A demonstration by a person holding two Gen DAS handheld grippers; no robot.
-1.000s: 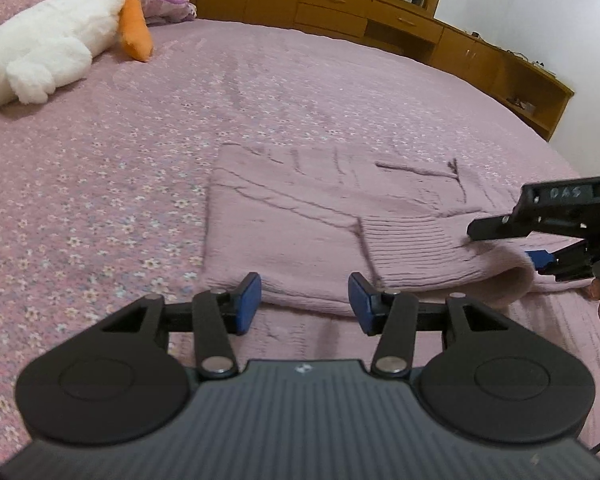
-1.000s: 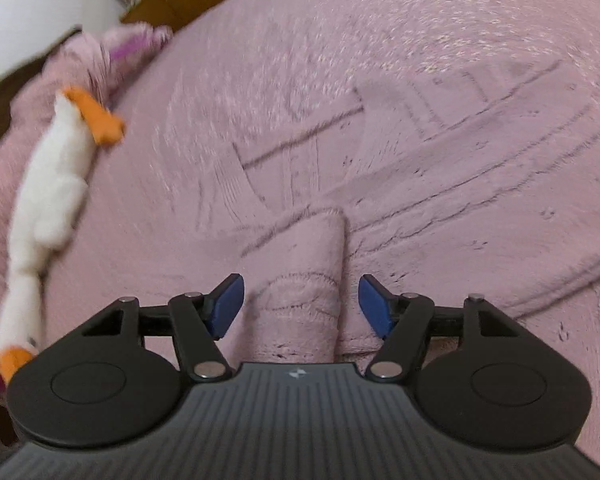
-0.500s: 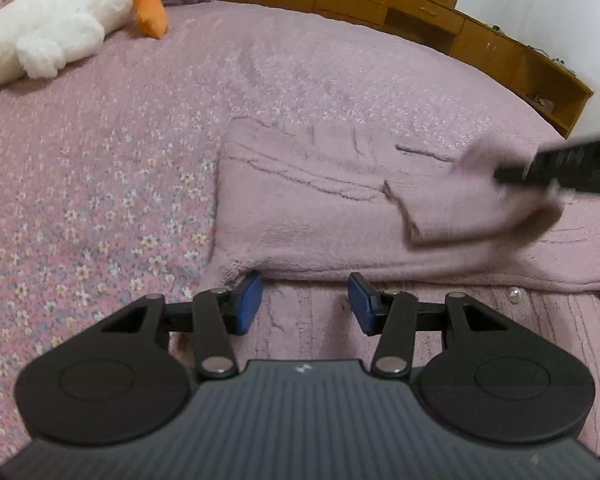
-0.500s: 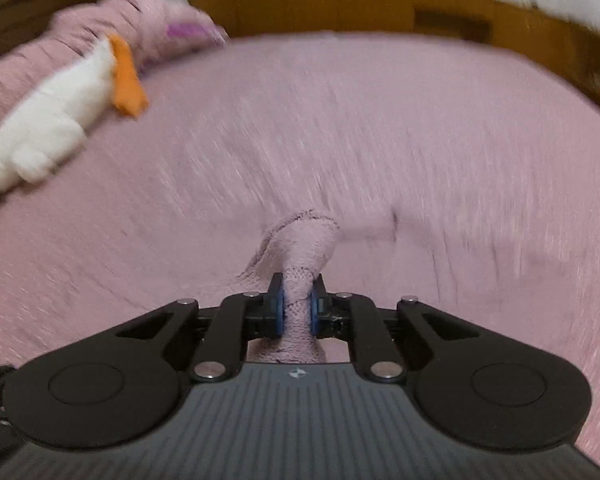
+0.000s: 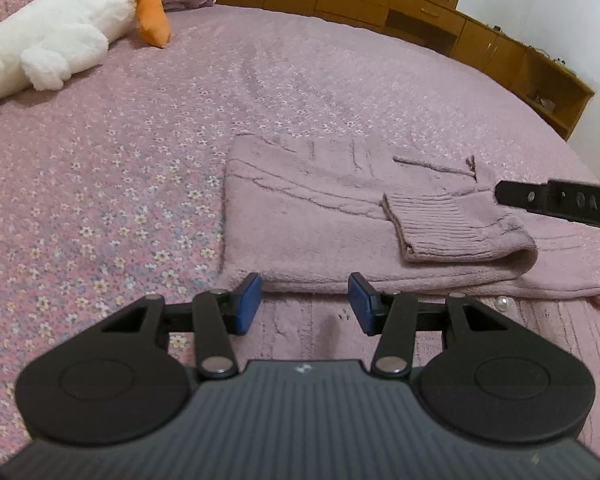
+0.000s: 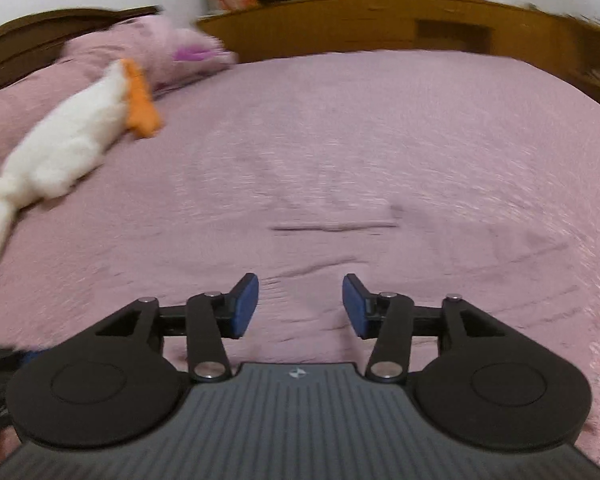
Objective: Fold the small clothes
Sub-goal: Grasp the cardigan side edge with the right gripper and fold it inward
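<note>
Sweater: pink knitted sweater (image 5: 320,216) lies flat on the bed, near the middle of the left wrist view, one sleeve (image 5: 456,232) folded across its body with the ribbed cuff uppermost.
Bed: pink bedspread (image 5: 140,160) with small flowers covers everything under the sweater.
Left hand-held gripper: left hand-held gripper (image 5: 304,304) hovers just at the sweater's near hem, blue pads wide apart, nothing between them.
Right hand-held gripper: right hand-held gripper (image 6: 300,306) has its pads spread wide and grips nothing; from the left wrist view its black tip (image 5: 556,202) reaches in from the right edge, just beside the folded sleeve's far end. Whether it touches the cloth cannot be told.
Button: small pearly button (image 5: 502,303) sits on the knit below the sleeve fold, near the right side.
Plush toy: white plush toy (image 5: 52,36) with an orange part (image 5: 152,12) lies at the far left of the bed, well apart from the sweater.
Pillow: pink pillow (image 6: 148,56) rests behind the toy, blurred.
Cabinets: wooden cabinets (image 5: 400,4) line the far edge of the bed.
Obstructions: no object lies between either gripper and the sweater.
</note>
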